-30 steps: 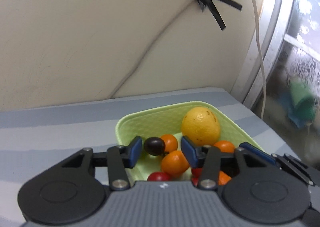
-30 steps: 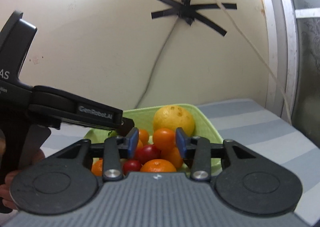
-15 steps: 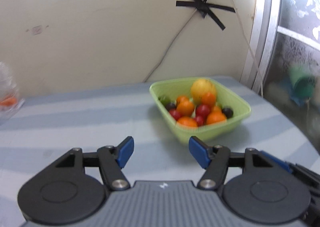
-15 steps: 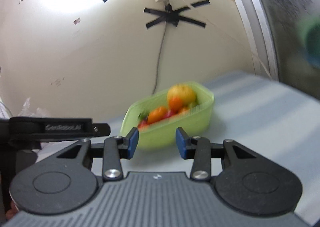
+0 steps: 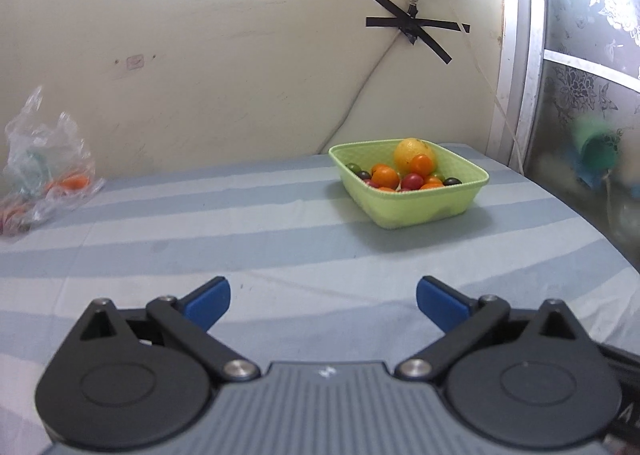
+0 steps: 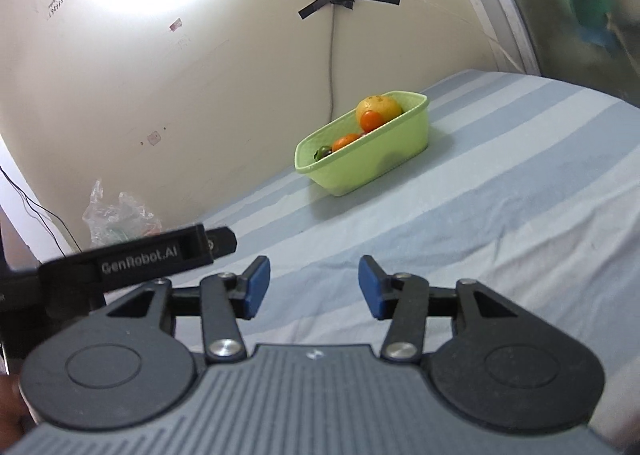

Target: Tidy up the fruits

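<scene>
Hiding blurred contents: crumpled bag (image 5: 44,171)

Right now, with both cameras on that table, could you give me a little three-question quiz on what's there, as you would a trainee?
1. True or false: the green basket holds fruit.
2. Which is the biggest fruit in it? A) yellow citrus B) dark plum C) red tomato
3. Fill in: the left gripper and right gripper hold ____ between their fingers.

Key: 1 true. 2 A. 3 nothing; both sets of fingers are opening over the striped cloth. The plastic bag lies far to the left of the basket.
</scene>
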Demonstrator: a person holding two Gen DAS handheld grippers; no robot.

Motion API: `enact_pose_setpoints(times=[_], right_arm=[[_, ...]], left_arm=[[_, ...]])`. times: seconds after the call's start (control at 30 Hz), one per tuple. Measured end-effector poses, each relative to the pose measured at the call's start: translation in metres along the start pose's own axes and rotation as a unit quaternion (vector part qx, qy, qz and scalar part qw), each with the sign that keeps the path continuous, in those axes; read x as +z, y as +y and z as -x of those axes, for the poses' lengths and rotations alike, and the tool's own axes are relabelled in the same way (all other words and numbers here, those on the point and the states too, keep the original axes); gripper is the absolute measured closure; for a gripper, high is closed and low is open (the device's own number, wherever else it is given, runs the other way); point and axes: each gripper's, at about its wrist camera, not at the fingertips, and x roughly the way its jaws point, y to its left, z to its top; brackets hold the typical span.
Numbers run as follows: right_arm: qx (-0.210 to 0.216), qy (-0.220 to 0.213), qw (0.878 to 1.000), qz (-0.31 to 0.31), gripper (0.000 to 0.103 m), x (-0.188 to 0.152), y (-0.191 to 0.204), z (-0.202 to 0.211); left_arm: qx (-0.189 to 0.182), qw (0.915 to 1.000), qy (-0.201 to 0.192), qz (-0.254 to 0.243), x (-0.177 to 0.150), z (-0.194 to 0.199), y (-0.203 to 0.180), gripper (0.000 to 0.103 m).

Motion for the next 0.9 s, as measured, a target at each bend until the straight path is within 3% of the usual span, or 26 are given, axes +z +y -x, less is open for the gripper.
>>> enact_pose_setpoints(times=[0.2, 0.9], right_arm=[[-0.012, -0.011, 1.000, 0.003, 0.043, -0.005, 0.008, 0.012], [-0.051, 0.010, 0.998, 0.037, 0.040, -0.018, 0.018, -0.009]], left_arm=[[0.006, 0.9999, 0.010, -0.001, -0.017, 0.009, 0.005, 0.000], [0.097, 0.9951, 0.017, 0.009, -0.040, -0.004, 0.033, 0.000]])
